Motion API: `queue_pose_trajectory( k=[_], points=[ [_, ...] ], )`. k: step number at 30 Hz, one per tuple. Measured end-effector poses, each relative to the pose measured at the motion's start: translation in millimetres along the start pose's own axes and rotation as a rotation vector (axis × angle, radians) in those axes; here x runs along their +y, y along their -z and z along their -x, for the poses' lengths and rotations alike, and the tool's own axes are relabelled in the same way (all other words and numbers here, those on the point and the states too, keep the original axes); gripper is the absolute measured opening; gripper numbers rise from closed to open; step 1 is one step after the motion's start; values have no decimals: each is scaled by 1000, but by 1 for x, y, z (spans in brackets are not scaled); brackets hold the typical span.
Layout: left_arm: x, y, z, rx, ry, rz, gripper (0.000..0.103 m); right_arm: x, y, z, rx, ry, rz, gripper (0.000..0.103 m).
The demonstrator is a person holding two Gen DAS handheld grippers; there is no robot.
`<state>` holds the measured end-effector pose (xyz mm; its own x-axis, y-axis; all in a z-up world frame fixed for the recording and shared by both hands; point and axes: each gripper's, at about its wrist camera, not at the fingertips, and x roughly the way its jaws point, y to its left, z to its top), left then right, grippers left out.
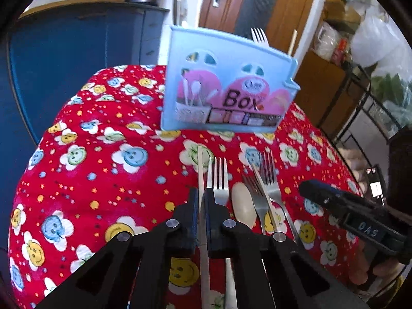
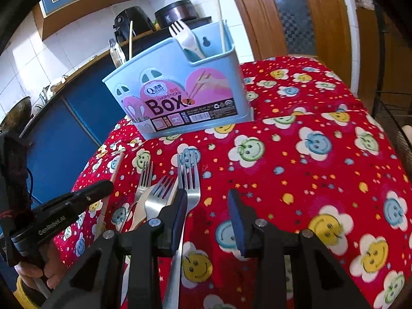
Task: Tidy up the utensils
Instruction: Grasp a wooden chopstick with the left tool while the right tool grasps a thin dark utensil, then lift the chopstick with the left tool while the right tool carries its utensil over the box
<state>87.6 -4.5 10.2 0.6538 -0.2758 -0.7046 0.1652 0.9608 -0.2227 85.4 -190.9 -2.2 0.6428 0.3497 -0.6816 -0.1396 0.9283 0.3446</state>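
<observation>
On the red smiley-print cloth (image 1: 103, 154) lies a row of utensils. My left gripper (image 1: 202, 195) is shut on a pale chopstick (image 1: 200, 164) that runs between its pads and points toward the blue "Box" utensil holder (image 1: 226, 87). Right of it lie a metal fork (image 1: 218, 175), a pale spoon (image 1: 243, 206) and two more forks (image 1: 269, 177) crossed by a second chopstick. My right gripper (image 2: 208, 213) stands open over bare cloth, its left finger above a fork (image 2: 189, 177). The holder (image 2: 180, 90) contains a white plastic fork (image 2: 182, 36) and chopsticks.
The table's rounded edge drops off on the left toward blue cabinets (image 1: 64, 59). A wooden door (image 2: 278, 13) stands behind the holder. A black wire rack (image 1: 365, 108) is at the right. A hand (image 2: 33, 270) grips the left gripper's handle.
</observation>
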Motion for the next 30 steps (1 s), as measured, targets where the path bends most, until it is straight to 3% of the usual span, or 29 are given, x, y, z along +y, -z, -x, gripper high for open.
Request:
queue_pose_trajectory(
  k=[8,15,23,30],
  points=[
    [16,-7,8,-47,10,57,4,-1,-16,-32,90,-91,-18,36],
    [25,-10,14,-81,20,76,4,3,-23,-46,103,-123,-4,36],
    [28,-12,17,-102,19,92,4,-1,-26,-45,85,-157,-27,10],
    [23,-13,22,-124,32,84,4,-3,-23,-15,5,-127,-7,5]
  ],
)
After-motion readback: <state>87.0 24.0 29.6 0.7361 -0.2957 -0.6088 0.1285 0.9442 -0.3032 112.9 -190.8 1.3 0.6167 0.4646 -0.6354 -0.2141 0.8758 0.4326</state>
